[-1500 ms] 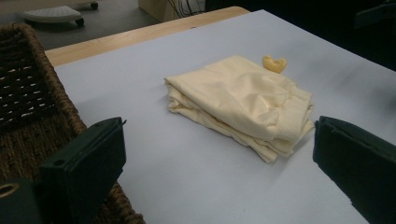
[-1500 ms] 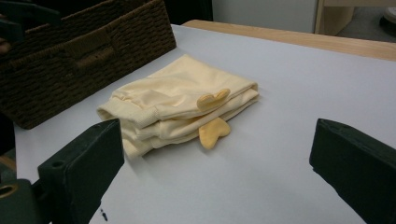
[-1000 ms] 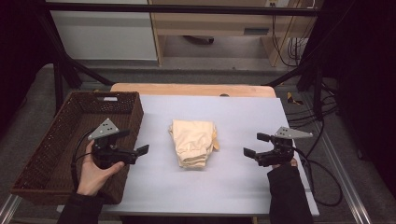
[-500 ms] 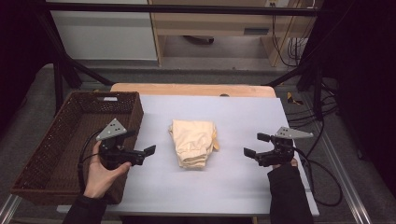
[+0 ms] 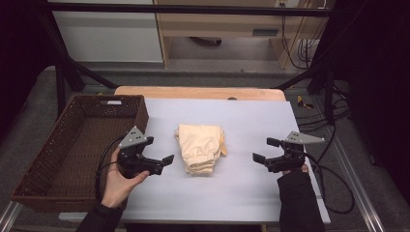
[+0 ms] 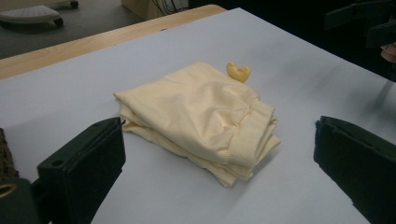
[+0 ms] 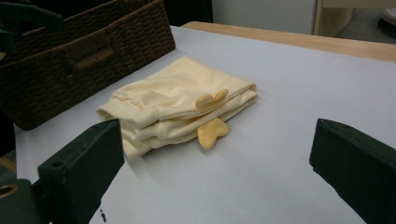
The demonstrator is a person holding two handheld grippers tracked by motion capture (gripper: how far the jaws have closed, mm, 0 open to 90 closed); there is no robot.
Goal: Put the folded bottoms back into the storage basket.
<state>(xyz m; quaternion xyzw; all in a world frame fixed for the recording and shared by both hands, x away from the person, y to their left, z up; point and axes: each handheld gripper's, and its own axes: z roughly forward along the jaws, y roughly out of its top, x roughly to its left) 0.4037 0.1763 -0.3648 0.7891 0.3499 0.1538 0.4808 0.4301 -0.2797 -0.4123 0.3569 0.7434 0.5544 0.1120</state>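
Folded cloth (image 5: 200,147) sits mid counter (image 5: 241,193), untouched, w/ a basket (image 5: 72,145) off to its left. Left claw (image 5: 162,162) has crept right over the last sec, from by the basket rim to near the cloth's left edge, jaws wide. Imo that's the approach for a grab, prob to drop it in the basket. Right claw (image 5: 263,151) hasn't budged, jaws wide too, well apart from the cloth on the right. Both hands are low, claws pointing inward at the cloth.
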